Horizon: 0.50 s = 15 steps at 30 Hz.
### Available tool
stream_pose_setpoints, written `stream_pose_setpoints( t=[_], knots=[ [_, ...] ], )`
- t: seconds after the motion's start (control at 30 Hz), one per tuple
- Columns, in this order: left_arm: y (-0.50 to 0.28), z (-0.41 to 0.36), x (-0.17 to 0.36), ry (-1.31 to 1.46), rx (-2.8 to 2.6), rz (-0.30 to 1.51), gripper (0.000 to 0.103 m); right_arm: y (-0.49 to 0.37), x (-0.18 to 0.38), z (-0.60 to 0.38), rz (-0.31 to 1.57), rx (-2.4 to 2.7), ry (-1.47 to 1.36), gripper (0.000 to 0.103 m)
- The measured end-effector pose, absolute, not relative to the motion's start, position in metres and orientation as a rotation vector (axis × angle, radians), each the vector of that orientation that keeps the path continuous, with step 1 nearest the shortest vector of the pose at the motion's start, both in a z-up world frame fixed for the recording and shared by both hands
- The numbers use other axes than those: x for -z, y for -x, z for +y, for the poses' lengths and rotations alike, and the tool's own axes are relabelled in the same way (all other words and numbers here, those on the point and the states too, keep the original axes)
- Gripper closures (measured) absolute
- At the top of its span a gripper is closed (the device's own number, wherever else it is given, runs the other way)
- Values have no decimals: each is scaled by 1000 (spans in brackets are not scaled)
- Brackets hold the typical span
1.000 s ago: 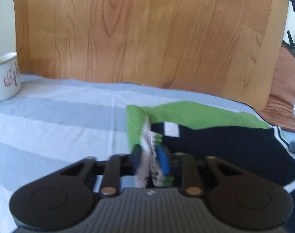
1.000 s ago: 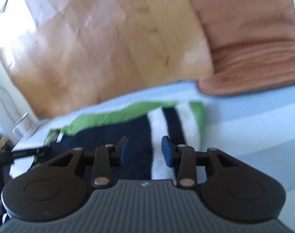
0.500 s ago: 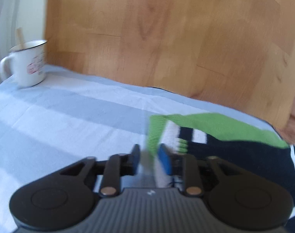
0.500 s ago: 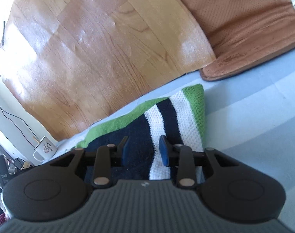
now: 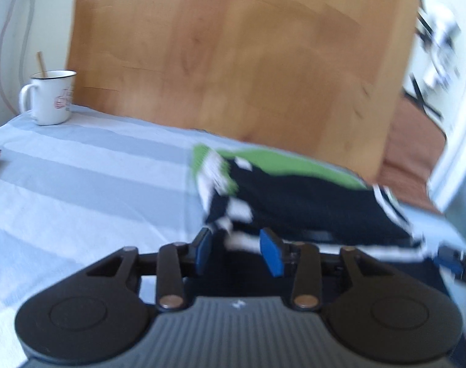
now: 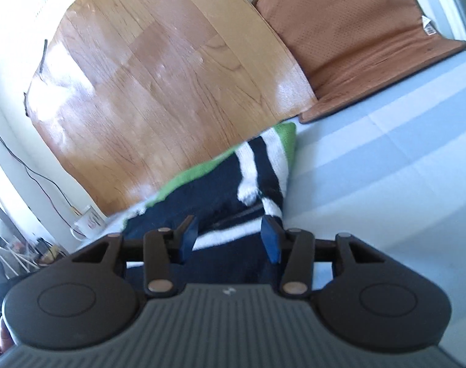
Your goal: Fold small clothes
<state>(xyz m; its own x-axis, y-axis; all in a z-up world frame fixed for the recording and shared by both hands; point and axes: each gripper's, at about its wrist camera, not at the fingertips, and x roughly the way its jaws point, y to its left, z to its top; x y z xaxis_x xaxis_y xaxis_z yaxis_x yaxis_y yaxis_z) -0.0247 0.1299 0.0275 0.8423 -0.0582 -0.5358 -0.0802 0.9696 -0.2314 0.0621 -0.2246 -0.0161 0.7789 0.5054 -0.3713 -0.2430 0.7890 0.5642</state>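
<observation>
A small knitted garment (image 5: 294, 196), navy with green and white stripes, lies folded on the blue-striped cloth (image 5: 79, 178). My left gripper (image 5: 237, 250) is open and empty, its blue pads just short of the garment's near left corner. The garment also shows in the right wrist view (image 6: 233, 184). My right gripper (image 6: 229, 237) is open and empty, with its pads over the garment's near right edge. The left view is blurred.
A white enamel mug (image 5: 50, 98) with a stick in it stands at the far left on the cloth; it also shows in the right wrist view (image 6: 90, 222). A wooden board (image 5: 239, 61) leans behind the garment. A brown cushion (image 6: 355, 40) lies at the far right.
My left gripper let go of the garment's green-and-white edge, opened and drew back. My right gripper opened wider and tilted, staying over the garment's right end.
</observation>
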Motion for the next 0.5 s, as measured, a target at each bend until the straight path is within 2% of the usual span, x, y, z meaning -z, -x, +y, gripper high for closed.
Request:
stream_pose_setpoints(
  t=[0.1,0.3,0.5],
  knots=[
    [24,117,-19,160,-43,600,61,-70,19,-219,602,-394,-493,56],
    [21,107,-16,115,-49,606,54,-71,25,-223,601,-397,-511,57],
    [21,110,-15,122,-51,612,54,-70,26,-224,600,-400,-514,57]
  ],
)
